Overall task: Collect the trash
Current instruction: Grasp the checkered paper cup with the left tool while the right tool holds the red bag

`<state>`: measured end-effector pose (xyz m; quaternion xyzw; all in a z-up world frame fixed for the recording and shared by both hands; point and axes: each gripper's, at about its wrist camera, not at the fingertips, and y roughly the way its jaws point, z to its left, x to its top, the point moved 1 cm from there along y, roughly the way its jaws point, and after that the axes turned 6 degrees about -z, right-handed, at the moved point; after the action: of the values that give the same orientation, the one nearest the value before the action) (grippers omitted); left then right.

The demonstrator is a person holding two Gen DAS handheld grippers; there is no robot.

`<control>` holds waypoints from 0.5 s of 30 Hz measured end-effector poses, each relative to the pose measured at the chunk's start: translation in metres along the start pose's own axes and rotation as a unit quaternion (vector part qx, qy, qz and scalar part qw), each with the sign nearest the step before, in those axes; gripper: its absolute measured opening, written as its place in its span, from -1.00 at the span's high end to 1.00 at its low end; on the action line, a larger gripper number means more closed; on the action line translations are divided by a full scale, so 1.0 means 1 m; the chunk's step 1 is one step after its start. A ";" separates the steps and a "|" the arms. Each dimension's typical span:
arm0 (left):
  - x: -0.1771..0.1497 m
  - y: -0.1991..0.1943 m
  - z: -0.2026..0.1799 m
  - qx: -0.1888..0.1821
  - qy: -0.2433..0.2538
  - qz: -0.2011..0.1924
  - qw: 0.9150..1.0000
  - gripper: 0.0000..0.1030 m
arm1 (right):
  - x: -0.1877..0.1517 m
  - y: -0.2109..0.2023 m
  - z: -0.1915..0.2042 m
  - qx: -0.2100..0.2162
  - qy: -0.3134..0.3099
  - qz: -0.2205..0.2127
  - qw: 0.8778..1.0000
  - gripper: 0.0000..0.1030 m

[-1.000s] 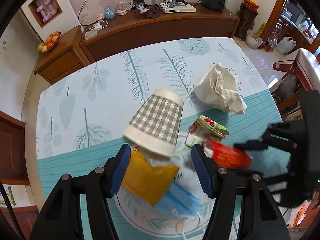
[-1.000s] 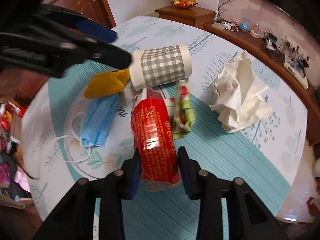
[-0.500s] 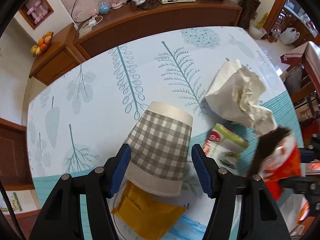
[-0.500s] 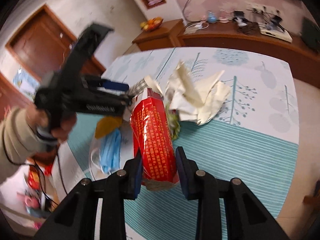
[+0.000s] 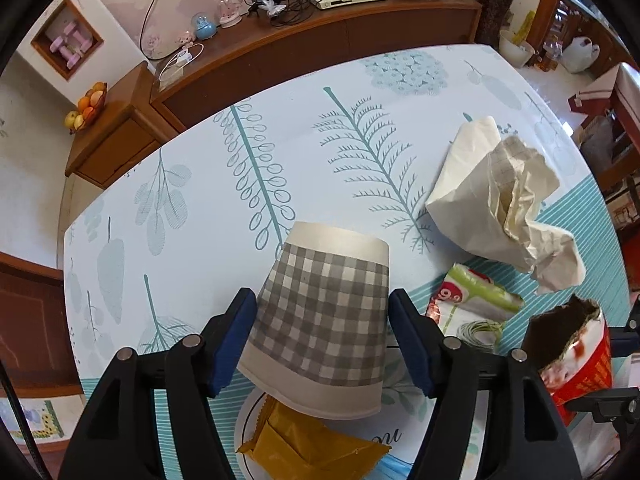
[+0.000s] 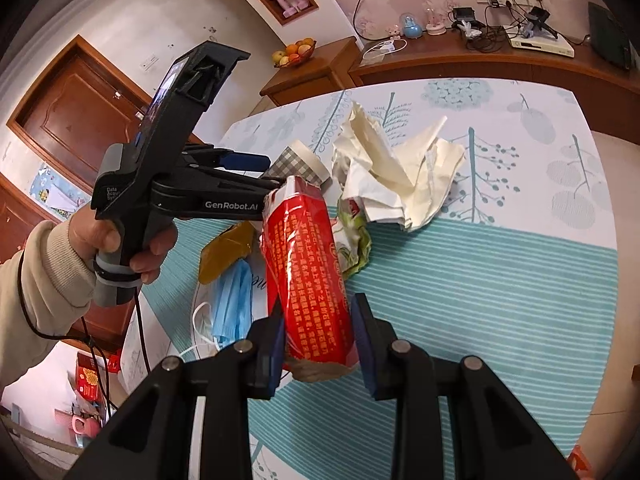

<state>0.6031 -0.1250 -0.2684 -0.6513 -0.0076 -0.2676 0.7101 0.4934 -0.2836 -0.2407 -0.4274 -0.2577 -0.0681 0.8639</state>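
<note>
My left fingers (image 5: pixel 322 344) straddle the grey-checked paper cup (image 5: pixel 320 316), which lies tipped on the desk (image 5: pixel 200 208) with its rim toward me and its base pointing away, so its long axis runs along the line of my reach. The blue pads stand on either flank of it, with a sliver of gap on each side, and they are opening, not pressing. To close on the cup I judge I only need to squeeze; no turning needed.

My right fingers (image 6: pixel 320 340) are closed part-way on one red printed foil bag (image 6: pixel 308 276), lifted off the desk with its torn mouth pointing away from me.

I count, on the desk: one cup, one crumpled cream paper bag (image 5: pixel 500 204), one green-and-red snack wrapper (image 5: pixel 472 304), one mustard-yellow sachet (image 5: pixel 316 448) under the cup's rim, and one blue face mask (image 6: pixel 232 300).
</note>
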 end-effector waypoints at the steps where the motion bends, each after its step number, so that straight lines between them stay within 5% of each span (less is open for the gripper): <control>1: 0.000 0.002 -0.001 0.004 0.003 0.000 1.000 -0.33 | -0.001 0.000 0.000 0.001 0.003 0.001 1.000 0.41; 6: -0.003 0.017 0.004 0.000 -0.009 0.027 1.000 -0.29 | -0.003 0.003 0.001 0.001 0.009 0.001 1.000 0.41; 9: -0.006 0.018 0.010 -0.007 -0.033 0.029 0.999 0.20 | -0.005 0.001 0.002 0.002 0.015 -0.003 1.000 0.41; 15: -0.015 -0.001 0.026 -0.015 -0.069 0.010 0.997 0.43 | -0.012 -0.006 0.007 0.001 0.026 -0.013 1.000 0.41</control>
<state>0.5990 -0.0957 -0.2693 -0.6789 -0.0466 -0.2151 0.7005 0.4783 -0.2825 -0.2391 -0.4213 -0.2411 -0.0898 0.8696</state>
